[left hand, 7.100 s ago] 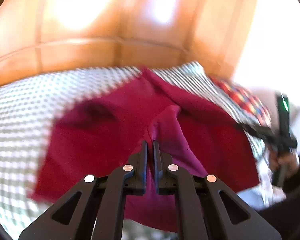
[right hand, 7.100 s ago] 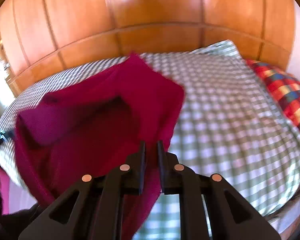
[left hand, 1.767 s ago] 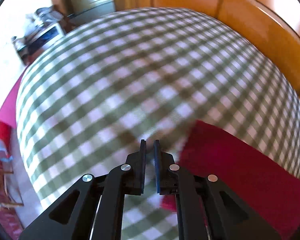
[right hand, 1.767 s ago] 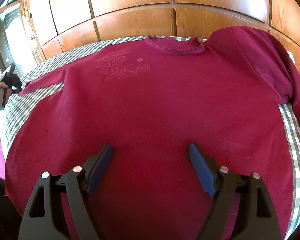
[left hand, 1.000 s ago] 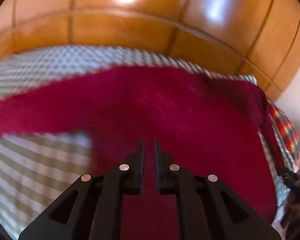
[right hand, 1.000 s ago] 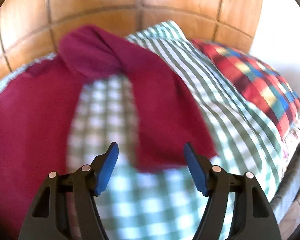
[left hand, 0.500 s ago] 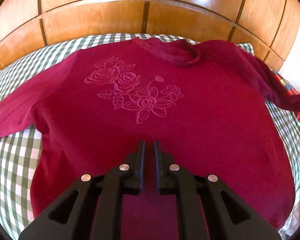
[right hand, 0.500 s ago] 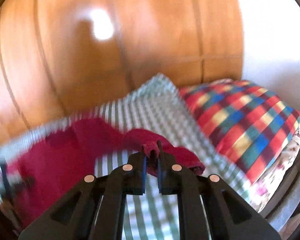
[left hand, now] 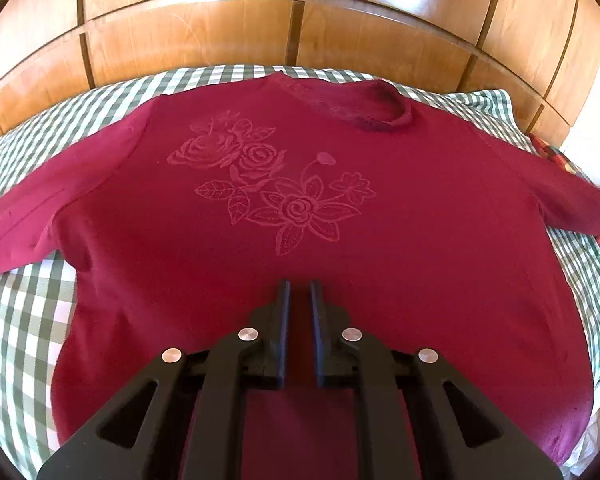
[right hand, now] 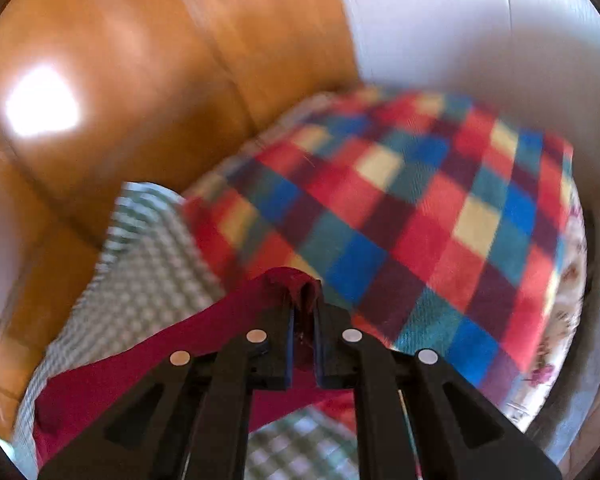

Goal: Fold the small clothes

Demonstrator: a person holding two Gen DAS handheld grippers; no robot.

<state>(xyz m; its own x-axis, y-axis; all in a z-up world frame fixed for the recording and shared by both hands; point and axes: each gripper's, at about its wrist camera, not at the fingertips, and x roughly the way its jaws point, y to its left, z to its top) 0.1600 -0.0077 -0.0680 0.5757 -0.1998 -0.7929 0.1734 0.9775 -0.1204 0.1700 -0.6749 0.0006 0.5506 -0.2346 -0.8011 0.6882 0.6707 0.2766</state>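
Your left gripper (left hand: 299, 292): jaws drawn nearly together, a thin strip of red fabric showing through the gap, nothing pinched between them. It sits over the lower body of the maroon sweatshirt (left hand: 300, 240), near the hem; whether it touches the cloth you cannot tell from this view.

Your right gripper (right hand: 303, 300): jaws clamped on the cuff of the sweatshirt's sleeve (right hand: 140, 364). A small fold of fabric bunches up above the fingertips. The sleeve runs back from the jaws toward lower left, over the green checked bedsheet (right hand: 140, 280). The right view is blurred.

Sweatshirt position: front side up on the checked sheet (left hand: 20, 340), spread flat. Collar (left hand: 364, 108) points away from you toward the wooden panelling (left hand: 220, 28); hem toward you. Body's long axis runs near to far. Embossed rose pattern (left hand: 276, 188) faces up on the chest. One sleeve (left hand: 24, 224) extends out to the left edge of the left view, the other to the right edge, so the sleeves lie crosswise.

Beyond the right jaws: a multicoloured checked blanket (right hand: 420, 208), just beside the sheet's edge.
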